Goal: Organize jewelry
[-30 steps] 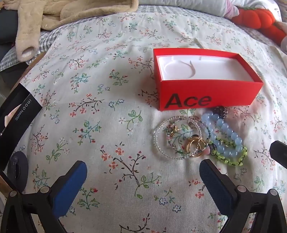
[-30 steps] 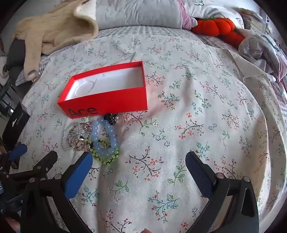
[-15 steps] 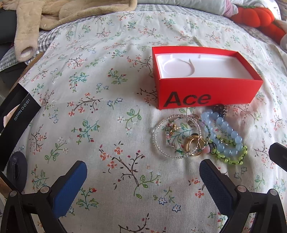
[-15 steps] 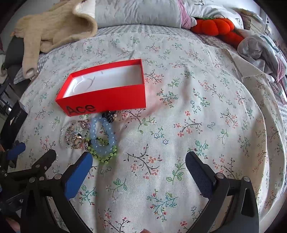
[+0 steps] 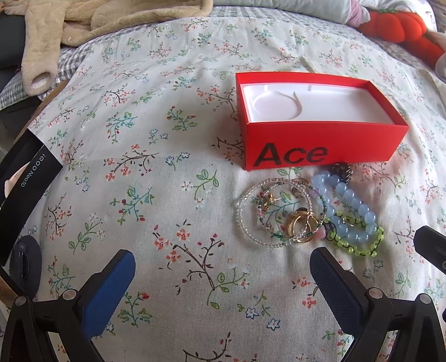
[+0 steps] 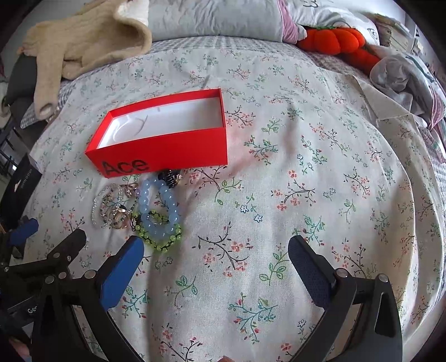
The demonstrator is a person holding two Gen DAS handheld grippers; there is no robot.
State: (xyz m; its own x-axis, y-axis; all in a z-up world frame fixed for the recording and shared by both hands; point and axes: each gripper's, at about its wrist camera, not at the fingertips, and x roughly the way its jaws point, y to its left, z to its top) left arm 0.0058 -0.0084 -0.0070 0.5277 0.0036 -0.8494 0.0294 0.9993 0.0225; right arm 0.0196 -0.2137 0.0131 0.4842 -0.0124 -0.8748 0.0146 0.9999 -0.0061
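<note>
A bed is covered by a floral-print sheet (image 6: 306, 172), brightly and evenly lit. A grey pillow (image 6: 217, 19) is set at its head over gingham bedding (image 6: 211, 43). Dark furniture, possibly a chair (image 5: 11, 41), is seen at the left edge.

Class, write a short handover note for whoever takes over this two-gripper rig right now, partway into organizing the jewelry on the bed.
Left gripper: open, empty, above the floral bedspread, near the jewelry.
Right gripper: open, empty, to the right of the pile.
Open red cardboard "Ace" box: white insert, nothing in it.
In front of the box, tangled together: clear beaded bracelets, gold rings, pale blue bead bracelet, lime green bead bracelet.
Done: nothing boxed.
Left: move every piece into the box.
</note>
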